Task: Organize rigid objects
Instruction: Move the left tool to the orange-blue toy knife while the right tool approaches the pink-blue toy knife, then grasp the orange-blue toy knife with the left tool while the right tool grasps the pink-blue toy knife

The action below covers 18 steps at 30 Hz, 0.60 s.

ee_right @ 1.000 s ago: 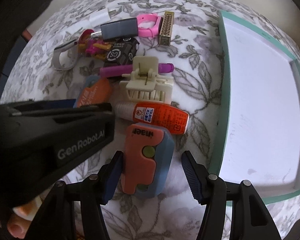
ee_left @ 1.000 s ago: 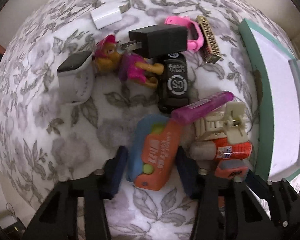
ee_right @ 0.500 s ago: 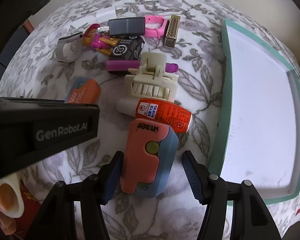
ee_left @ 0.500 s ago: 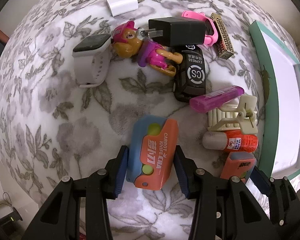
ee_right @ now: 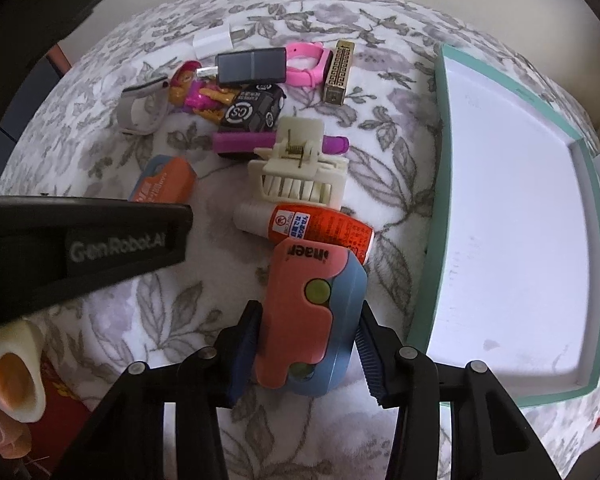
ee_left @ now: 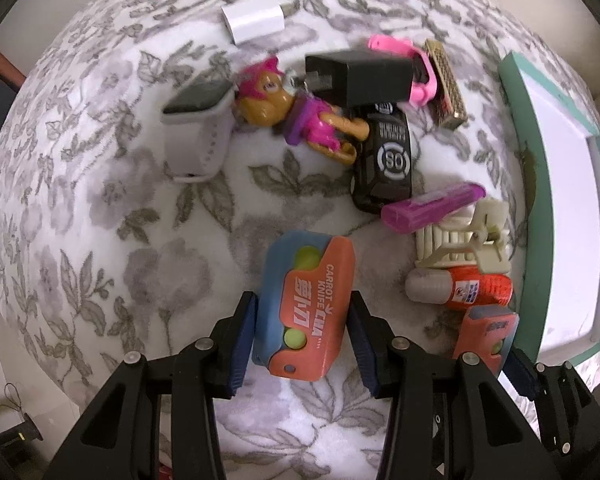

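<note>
Left gripper (ee_left: 302, 336) clamped orange-blue plastic carrot knife (ee_left: 306, 306); right gripper (ee_right: 306, 354) closing around pink-blue plastic toy knife (ee_right: 310, 316). Best: squeeze squarely, lift straight toward teal-rimmed white tray (ee_right: 436, 240).

Floral-clothed table (ee_left: 100, 208): toys, chargers, a watch (ee_left: 196, 132) clustered mid-surface, teal-rimmed tray (ee_right: 432, 264) at the right edge.

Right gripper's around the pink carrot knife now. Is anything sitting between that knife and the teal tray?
Nothing visible. The right gripper, its jaws closing, has the pink carrot knife between them, and only bare floral cloth lies between it and the teal tray wall. The orange glue bottle touches the knife's far end, off that path.
</note>
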Available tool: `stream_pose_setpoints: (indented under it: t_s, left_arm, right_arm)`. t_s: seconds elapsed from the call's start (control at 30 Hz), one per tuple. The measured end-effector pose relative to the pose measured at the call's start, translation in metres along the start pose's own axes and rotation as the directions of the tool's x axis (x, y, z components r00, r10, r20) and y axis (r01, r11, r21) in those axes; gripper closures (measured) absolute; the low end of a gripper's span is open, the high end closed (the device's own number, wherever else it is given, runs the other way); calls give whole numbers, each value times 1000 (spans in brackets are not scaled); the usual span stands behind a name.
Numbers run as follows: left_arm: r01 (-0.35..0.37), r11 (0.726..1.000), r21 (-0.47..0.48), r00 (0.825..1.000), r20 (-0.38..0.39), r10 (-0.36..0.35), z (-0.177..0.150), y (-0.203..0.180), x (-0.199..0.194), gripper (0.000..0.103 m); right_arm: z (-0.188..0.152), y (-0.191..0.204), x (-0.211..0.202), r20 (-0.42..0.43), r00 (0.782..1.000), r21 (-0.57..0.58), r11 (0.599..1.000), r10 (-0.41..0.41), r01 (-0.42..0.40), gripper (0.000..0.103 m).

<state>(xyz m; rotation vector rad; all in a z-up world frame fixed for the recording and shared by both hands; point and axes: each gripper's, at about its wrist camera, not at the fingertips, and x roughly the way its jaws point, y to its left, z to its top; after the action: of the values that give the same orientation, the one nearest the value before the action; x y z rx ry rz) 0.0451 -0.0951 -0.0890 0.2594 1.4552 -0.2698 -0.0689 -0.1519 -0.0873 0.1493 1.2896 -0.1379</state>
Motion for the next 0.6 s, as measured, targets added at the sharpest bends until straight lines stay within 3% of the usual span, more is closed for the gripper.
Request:
stream_pose_setpoints:
  t_s: [0.2, 0.3, 0.4, 0.43, 0.6]
  left_arm:
    - [40, 999, -8, 993, 114, -39, -5, 15, -48, 56]
    - [46, 999, 5, 984, 172, -46, -8, 15, -66, 57]
    - [49, 999, 13, 979, 197, -51, -10, 15, -75, 57]
    - [48, 999, 13, 979, 199, -49, -11, 14, -75, 57]
    - [42, 999, 12, 980, 192, -44, -11, 11, -69, 57]
  right_arm:
    - [9, -17, -17, 23, 999, 33, 999, 31, -32, 58]
    - [16, -26, -18, 29, 998, 50, 997, 50, -52, 67]
    - [20, -32, -20, 33, 998, 55, 997, 55, -57, 68]
    - [23, -35, -19, 33, 998, 56, 997, 55, -56, 77]
    - [24, -33, -19, 31, 998, 43, 997, 59, -60, 78]
